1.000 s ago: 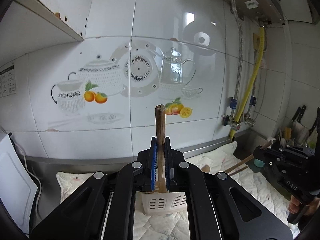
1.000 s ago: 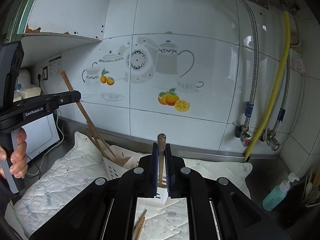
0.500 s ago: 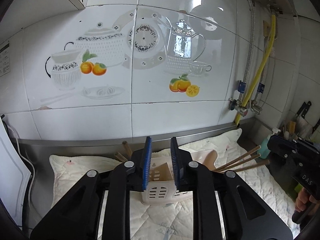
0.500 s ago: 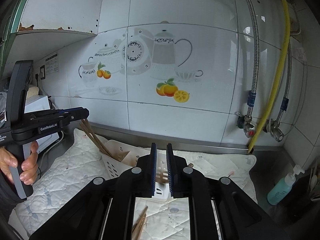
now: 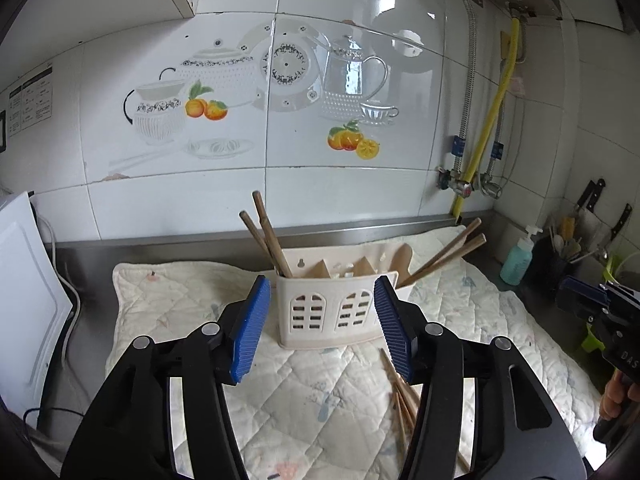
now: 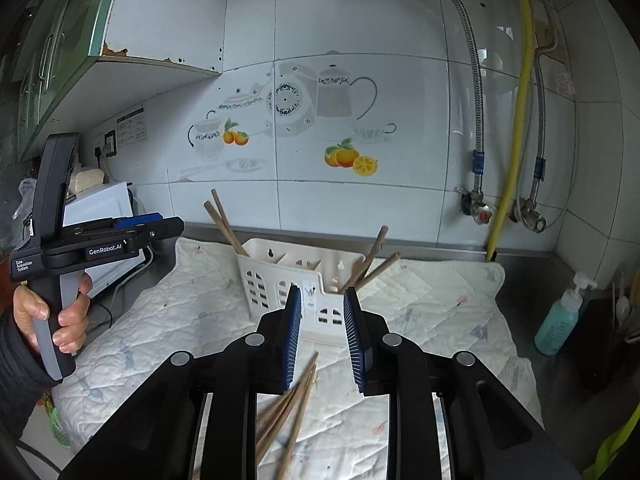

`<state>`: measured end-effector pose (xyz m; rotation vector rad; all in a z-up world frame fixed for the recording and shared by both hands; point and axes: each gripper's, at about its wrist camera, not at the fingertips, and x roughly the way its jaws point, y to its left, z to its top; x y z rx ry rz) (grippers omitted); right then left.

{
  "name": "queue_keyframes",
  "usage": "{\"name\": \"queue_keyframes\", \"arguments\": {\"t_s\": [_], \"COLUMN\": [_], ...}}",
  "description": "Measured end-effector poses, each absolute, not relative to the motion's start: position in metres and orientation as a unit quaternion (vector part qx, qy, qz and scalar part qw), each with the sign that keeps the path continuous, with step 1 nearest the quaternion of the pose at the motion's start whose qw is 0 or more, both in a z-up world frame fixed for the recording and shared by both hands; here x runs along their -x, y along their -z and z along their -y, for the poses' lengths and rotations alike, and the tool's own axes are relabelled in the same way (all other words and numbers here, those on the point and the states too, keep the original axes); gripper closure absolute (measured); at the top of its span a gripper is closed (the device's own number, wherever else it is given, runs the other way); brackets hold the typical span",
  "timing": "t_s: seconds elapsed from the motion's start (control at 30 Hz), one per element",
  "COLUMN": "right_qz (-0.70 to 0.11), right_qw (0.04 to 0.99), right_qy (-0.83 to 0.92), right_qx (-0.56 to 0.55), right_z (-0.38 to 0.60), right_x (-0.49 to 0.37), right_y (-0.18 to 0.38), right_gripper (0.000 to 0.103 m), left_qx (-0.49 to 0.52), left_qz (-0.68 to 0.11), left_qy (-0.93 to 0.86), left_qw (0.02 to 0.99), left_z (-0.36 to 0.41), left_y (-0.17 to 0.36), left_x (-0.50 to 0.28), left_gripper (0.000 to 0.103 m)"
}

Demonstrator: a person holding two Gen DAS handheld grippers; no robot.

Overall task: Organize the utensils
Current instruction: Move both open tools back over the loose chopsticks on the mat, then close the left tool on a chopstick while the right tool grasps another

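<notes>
A cream plastic utensil holder with several compartments stands on a quilted mat. Wooden chopsticks lean out of its left end and its right end. Several loose chopsticks lie on the mat in front of it. My left gripper is open and empty, just short of the holder. My right gripper is open and empty, above the loose chopsticks and in front of the holder.
A tiled wall stands behind the steel counter. A white appliance sits at the left. A teal soap bottle and a dark utensil and knife rack stand at the right. Gas pipes run down the wall.
Both grippers held upright chopsticks a second ago. Both have let go, opened wide and drawn back; those chopsticks now lean in the holder's left and right ends.
</notes>
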<state>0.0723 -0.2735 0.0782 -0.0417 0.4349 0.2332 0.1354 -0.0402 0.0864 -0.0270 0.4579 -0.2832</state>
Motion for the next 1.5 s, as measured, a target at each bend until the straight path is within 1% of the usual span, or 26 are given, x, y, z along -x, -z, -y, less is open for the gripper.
{"name": "queue_keyframes", "arguments": {"t_s": [0.17, 0.37, 0.6, 0.83, 0.87, 0.9, 0.97, 1.23, 1.33, 1.4, 1.5], "right_qz": [-0.237, -0.270, -0.326, -0.356, -0.361, -0.363, -0.368, -0.381, -0.383, -0.383, -0.382], "right_qw": [0.965, 0.956, 0.938, 0.925, 0.923, 0.922, 0.920, 0.914, 0.914, 0.914, 0.914], "right_qy": [-0.115, -0.111, -0.122, -0.128, -0.130, -0.132, -0.134, -0.134, -0.134, -0.135, -0.132], "right_qx": [0.012, 0.017, 0.003, -0.019, -0.023, -0.024, -0.022, -0.020, -0.022, -0.022, -0.020], "right_z": [0.275, 0.269, 0.263, 0.262, 0.261, 0.260, 0.256, 0.251, 0.252, 0.252, 0.251], "right_x": [-0.045, -0.021, -0.009, -0.006, -0.007, -0.007, -0.006, -0.008, -0.009, -0.009, -0.010], "right_y": [-0.050, -0.003, 0.052, 0.083, 0.086, 0.089, 0.094, 0.107, 0.108, 0.108, 0.109], "right_gripper": [0.080, 0.079, 0.079, 0.079, 0.079, 0.079, 0.079, 0.079, 0.079, 0.079, 0.079], "left_qx": [0.012, 0.007, 0.006, -0.008, -0.008, -0.009, -0.008, -0.021, -0.030, -0.045, -0.073], "left_qz": [-0.248, -0.285, -0.344, -0.387, -0.392, -0.398, -0.410, -0.430, -0.426, -0.418, -0.408], "left_qy": [0.139, 0.145, 0.164, 0.193, 0.198, 0.203, 0.212, 0.224, 0.215, 0.204, 0.180], "left_qw": [0.959, 0.947, 0.925, 0.902, 0.899, 0.895, 0.887, 0.874, 0.878, 0.884, 0.892], "left_z": [0.040, 0.045, 0.056, 0.071, 0.073, 0.075, 0.078, 0.090, 0.093, 0.095, 0.098], "left_y": [-0.059, -0.018, 0.034, 0.071, 0.076, 0.080, 0.088, 0.107, 0.109, 0.109, 0.111], "left_x": [-0.114, -0.086, -0.057, -0.032, -0.030, -0.028, -0.025, -0.015, -0.013, -0.012, -0.012], "left_gripper": [0.046, 0.045, 0.045, 0.046, 0.047, 0.051, 0.052, 0.069, 0.073, 0.080, 0.083]}}
